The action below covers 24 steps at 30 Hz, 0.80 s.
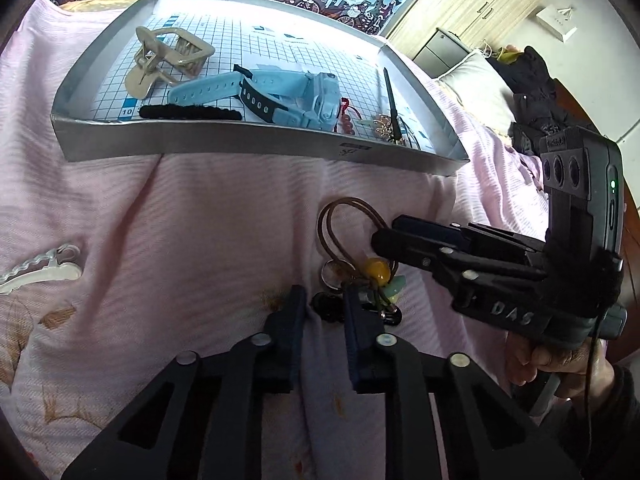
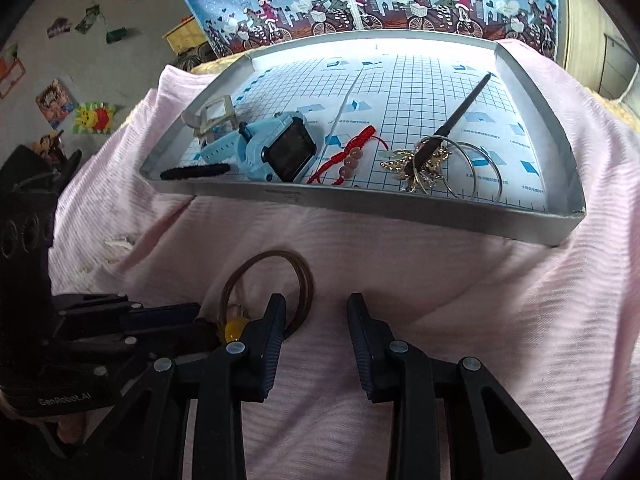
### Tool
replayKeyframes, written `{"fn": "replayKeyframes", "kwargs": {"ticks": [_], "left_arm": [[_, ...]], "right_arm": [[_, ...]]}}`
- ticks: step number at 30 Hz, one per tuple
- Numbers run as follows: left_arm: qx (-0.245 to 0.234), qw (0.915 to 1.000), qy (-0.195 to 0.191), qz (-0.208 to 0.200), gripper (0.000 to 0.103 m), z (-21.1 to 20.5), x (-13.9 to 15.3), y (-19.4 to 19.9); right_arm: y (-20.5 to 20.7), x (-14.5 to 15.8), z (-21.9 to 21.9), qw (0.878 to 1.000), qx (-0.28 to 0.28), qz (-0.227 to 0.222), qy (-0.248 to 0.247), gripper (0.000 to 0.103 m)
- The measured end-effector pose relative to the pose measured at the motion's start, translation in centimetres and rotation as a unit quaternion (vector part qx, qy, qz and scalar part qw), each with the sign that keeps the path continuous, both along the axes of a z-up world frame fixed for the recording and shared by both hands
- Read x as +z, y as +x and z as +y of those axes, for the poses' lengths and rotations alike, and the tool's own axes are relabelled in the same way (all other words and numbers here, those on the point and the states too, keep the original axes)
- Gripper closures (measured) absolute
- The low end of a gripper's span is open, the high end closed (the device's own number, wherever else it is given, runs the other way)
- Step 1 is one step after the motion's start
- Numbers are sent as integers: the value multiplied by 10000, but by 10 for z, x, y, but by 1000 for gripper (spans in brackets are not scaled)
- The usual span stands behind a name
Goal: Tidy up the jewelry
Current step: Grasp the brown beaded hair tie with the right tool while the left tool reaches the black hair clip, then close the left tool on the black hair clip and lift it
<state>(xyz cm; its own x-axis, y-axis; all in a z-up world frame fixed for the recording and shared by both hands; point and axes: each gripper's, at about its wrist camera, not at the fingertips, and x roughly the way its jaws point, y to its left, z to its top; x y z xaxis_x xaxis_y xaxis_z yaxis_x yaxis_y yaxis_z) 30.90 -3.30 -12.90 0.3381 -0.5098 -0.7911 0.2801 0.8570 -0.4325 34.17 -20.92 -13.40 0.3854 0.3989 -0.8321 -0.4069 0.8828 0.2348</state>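
A brown cord loop (image 1: 340,216) with a yellow bead (image 1: 377,270), a green charm, a metal ring and a black charm lies on the pink cloth in front of the tray. My left gripper (image 1: 324,296) is open, its tips on either side of the black charm. In the right wrist view, my right gripper (image 2: 316,304) stands open over bare cloth, with the cord loop (image 2: 272,264) by its left finger. The grey tray (image 2: 400,208) holds a blue watch (image 2: 276,148), a red beaded bracelet (image 2: 352,152), a gold brooch, silver hoops (image 2: 476,168) and a black stick.
A beige claw clip (image 1: 172,56) and a black hair tie (image 1: 188,112) lie at the tray's left end. On the cloth at far left lies a clear hair clip (image 1: 40,270). A hand (image 1: 552,364) holds the right gripper's handle. Dark clothes are piled at the right.
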Motion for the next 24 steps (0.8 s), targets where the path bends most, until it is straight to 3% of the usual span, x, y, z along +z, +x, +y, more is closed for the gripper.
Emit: {"fn": "replayKeyframes", "kwargs": {"ticks": [2,5,19,21,23,24], "left_arm": [[12,10000,7,-44,96,0,2,-1],[6,10000,-2,-80,98,-1,6,-2],[-182,9998,-38,-23,97,-7,14,-1],[-303,9992,128,-214,91,-13,16,-2],[-451,9971,397,-477,67,-19,16,-4],[-522,9955,487,-624,64,-21,15,-6]], "right_arm": [[-3,-2,3,9995,75,-96,-285,92],[-4,-1,-3,9998,39,-13,-200,98],[-1,18,-51,9964,-822,-71,-214,100],[0,19,-55,9958,-892,-36,-212,100],[1,17,-58,9952,-958,40,-175,100],[1,17,-59,9951,-977,78,-145,100]]}}
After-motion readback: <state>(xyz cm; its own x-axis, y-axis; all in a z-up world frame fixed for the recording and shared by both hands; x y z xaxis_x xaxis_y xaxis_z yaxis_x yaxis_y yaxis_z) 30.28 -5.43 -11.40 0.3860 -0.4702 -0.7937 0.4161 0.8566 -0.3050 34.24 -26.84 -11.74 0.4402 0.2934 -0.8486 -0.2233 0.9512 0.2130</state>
